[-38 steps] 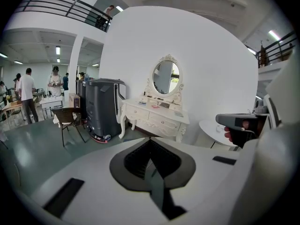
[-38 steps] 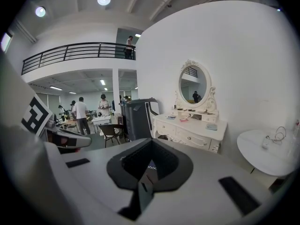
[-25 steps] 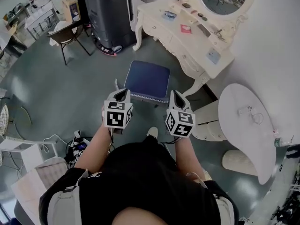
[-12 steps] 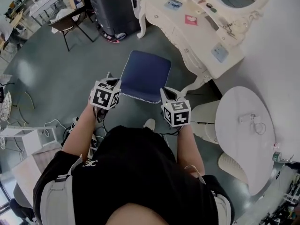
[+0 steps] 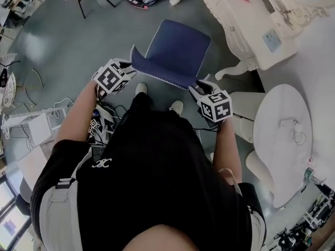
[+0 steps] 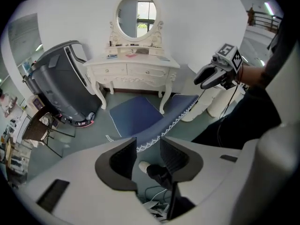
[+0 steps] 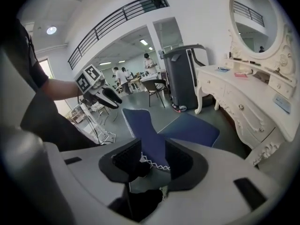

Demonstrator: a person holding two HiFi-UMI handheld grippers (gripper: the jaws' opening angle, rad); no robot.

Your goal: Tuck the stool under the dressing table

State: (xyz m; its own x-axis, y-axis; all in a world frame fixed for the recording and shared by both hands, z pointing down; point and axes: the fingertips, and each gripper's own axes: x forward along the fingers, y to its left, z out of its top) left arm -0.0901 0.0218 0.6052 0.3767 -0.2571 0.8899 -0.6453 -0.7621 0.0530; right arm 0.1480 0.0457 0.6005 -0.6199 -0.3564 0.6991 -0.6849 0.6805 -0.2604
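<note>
The stool has a dark blue cushion and a blue skirt with white zigzag trim. It stands on the grey floor in front of the cream dressing table, outside its leg space. My left gripper is at the stool's near left corner and my right gripper at its near right corner. Both sets of jaws are opening. In the left gripper view the trimmed skirt edge shows through the gap of the left gripper. In the right gripper view the blue skirt lies between the jaws of the right gripper; no pad visibly presses it.
A round white side table and a pale ribbed cylinder stand at the right. A dark grey machine stands left of the dressing table, with a chair beside it. Cables lie on the floor by the person's shoes.
Both grippers have come down from in front of the person to the stool's near corners. Their jaws have parted. The stool now sits closer beneath the head camera.
</note>
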